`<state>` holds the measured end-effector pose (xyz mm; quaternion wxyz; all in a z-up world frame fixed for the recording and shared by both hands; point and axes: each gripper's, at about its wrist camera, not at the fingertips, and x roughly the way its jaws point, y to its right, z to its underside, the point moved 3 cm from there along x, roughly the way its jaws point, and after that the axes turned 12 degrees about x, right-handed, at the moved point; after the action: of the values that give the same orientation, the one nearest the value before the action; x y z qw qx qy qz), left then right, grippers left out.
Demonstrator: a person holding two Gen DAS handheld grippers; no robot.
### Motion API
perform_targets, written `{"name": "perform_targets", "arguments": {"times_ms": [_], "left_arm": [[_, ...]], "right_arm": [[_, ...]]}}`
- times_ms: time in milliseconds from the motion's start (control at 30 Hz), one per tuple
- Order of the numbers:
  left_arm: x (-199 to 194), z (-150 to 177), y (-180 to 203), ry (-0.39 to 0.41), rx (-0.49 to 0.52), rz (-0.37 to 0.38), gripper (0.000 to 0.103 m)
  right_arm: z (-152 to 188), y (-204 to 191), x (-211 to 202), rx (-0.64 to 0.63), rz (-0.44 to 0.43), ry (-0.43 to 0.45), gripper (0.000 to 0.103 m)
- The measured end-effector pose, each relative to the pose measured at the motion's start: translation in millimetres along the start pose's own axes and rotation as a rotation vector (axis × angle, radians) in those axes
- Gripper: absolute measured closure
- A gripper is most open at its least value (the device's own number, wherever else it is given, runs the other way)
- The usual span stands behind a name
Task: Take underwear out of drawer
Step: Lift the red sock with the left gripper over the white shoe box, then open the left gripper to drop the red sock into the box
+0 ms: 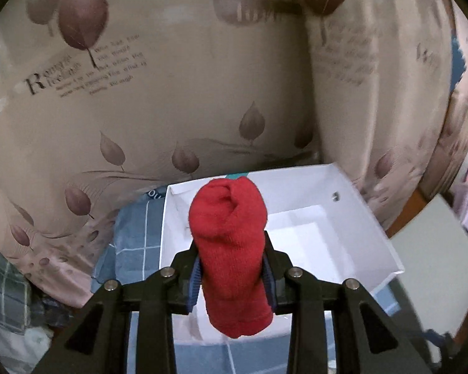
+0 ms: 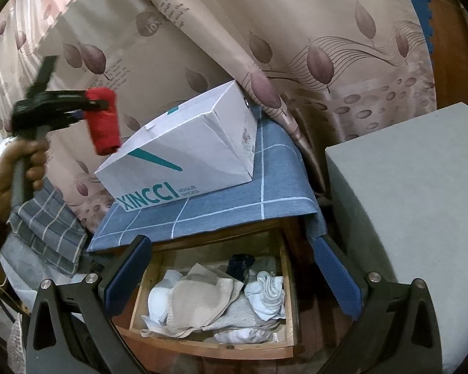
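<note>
My left gripper (image 1: pixel 232 275) is shut on a rolled red garment (image 1: pixel 231 249) and holds it in the air above the open white shoe box (image 1: pixel 368 224). In the right wrist view the left gripper (image 2: pixel 93 103) and the red roll (image 2: pixel 104 121) hang at the left, just over the near corner of the box (image 2: pixel 184 149). My right gripper (image 2: pixel 231 277) is open and empty above the open wooden drawer (image 2: pixel 209 346), which holds beige underwear (image 2: pixel 199 299) and white and grey folded clothes (image 2: pixel 265 293).
The box stands on a blue checked cloth (image 2: pixel 265 193) over the wooden nightstand. A leaf-print curtain (image 2: pixel 327 46) hangs behind. A grey mattress corner (image 2: pixel 415 202) is at the right. A grey plaid cloth (image 2: pixel 50 227) lies at the left.
</note>
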<state>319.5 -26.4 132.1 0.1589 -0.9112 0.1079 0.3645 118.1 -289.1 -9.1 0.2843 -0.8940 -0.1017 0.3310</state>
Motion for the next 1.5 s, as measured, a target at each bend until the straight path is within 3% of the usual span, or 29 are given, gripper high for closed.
{"name": "perform_targets", "arguments": {"times_ms": [367, 800, 1067, 1167, 1333, 1500], "left_arm": [[86, 13, -4, -0.164, 0.036, -0.029, 0.069], [111, 26, -21, -0.244, -0.012, -0.057, 0.056], [90, 18, -19, -0.159, 0.016, -0.116, 0.042], [80, 18, -17, -0.140, 0.023, -0.130, 0.042], [38, 29, -15, -0.043, -0.014, -0.072, 0.042], [-17, 69, -6, 0.042, -0.026, -0.003, 0.042]], "right_arm": [[-1, 2, 0, 0.011, -0.019, -0.008, 0.000], [1, -1, 2, -0.002, -0.015, -0.019, 0.000], [4, -5, 4, -0.028, -0.005, -0.022, 0.000], [4, -6, 5, -0.036, -0.005, -0.028, 0.000], [7, -10, 7, -0.052, -0.015, -0.047, 0.000], [15, -21, 15, -0.087, -0.038, -0.103, 0.000]]}}
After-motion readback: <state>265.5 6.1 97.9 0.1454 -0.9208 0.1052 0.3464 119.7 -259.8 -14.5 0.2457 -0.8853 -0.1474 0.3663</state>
